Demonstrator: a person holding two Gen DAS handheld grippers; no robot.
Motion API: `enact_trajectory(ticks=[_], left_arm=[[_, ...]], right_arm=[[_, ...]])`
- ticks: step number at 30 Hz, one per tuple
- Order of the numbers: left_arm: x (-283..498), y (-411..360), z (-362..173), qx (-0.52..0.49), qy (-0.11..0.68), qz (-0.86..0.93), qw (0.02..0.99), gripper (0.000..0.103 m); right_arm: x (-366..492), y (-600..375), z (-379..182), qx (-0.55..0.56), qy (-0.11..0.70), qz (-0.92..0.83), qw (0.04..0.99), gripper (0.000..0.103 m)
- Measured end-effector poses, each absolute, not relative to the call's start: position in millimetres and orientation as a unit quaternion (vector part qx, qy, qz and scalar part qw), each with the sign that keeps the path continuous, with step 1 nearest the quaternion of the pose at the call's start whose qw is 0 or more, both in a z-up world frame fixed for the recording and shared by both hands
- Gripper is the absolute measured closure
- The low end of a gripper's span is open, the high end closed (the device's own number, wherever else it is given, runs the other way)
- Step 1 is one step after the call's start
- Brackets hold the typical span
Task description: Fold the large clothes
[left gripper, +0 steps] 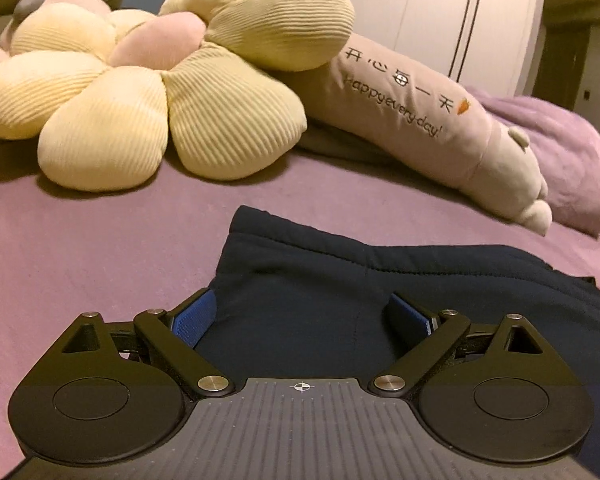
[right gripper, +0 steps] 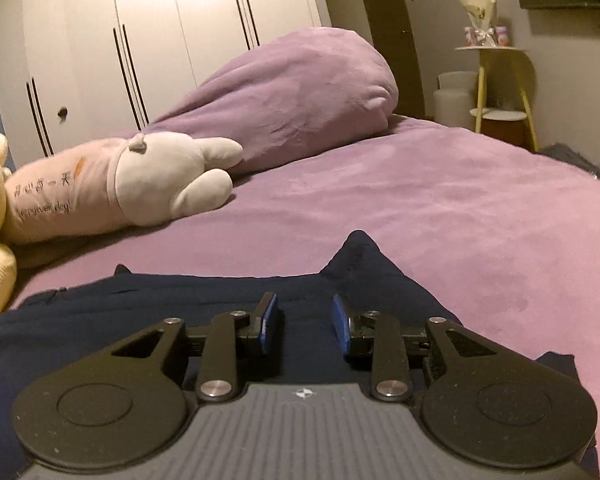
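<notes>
A dark navy garment [left gripper: 340,280] lies flat on the purple bed [left gripper: 100,260], its thick hem running across the far side. My left gripper [left gripper: 302,314] hovers low over the garment's left end with its blue pads [left gripper: 196,320] spread wide and only loose cloth showing between them. In the right wrist view the same garment [right gripper: 140,300] stretches to the left, and one corner [right gripper: 356,244] pokes up ahead. My right gripper [right gripper: 305,316] sits just above the cloth, jaws a narrow gap apart, not pinching anything.
A yellow flower cushion [left gripper: 120,100] and a long pink plush pillow [left gripper: 420,112] lie at the far side of the bed. A bunched purple duvet [right gripper: 292,96] rises behind. White wardrobe doors [right gripper: 140,40] and a yellow side table [right gripper: 500,80] stand beyond the bed [right gripper: 460,220].
</notes>
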State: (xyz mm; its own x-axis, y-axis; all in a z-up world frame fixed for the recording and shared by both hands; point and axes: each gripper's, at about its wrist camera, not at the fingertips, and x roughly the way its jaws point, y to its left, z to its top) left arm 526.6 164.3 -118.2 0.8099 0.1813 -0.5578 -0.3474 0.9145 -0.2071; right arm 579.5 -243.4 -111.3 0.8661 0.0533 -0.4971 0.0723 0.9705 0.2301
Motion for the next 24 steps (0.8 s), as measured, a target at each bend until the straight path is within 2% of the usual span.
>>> enact_trajectory(ticks=[7, 10, 14, 19, 20, 22, 24], left_arm=[[524.8, 165.6, -116.0, -0.16, 0.276, 0.152, 0.935, 0.004], [509.8, 171.4, -107.8, -0.177, 0.299, 0.17, 0.922, 0.002], [460.6, 186.7, -96.8, -0.212, 0.323, 0.109, 0.916, 0.002], [371.3, 196.2, -91.9, -0.169, 0.363, 0.038, 0.915, 0.002], [353.0, 198.2, -91.9, -0.165, 0.367, 0.016, 0.915, 0.002], [325.7, 202.3, -92.6, -0.173, 0.372, -0.03, 0.911, 0.004], [314.0, 204.6, -92.0, -0.18, 0.374, -0.049, 0.909, 0.009]], right_arm=[[580.9, -258.0, -115.9, 0.179, 0.25, 0.013, 0.951, 0.073], [567.9, -265.8, -108.2, 0.208, 0.239, 0.02, 0.948, 0.07], [535.5, -284.8, -98.2, 0.253, 0.247, 0.035, 0.935, 0.049], [453.9, -308.6, -78.3, 0.22, 0.268, 0.079, 0.935, 0.046], [433.3, -312.3, -73.8, 0.202, 0.272, 0.083, 0.937, 0.039], [390.4, -327.4, -69.2, 0.193, 0.285, 0.107, 0.933, 0.038], [359.6, -343.9, -68.6, 0.2, 0.298, 0.107, 0.927, 0.03]])
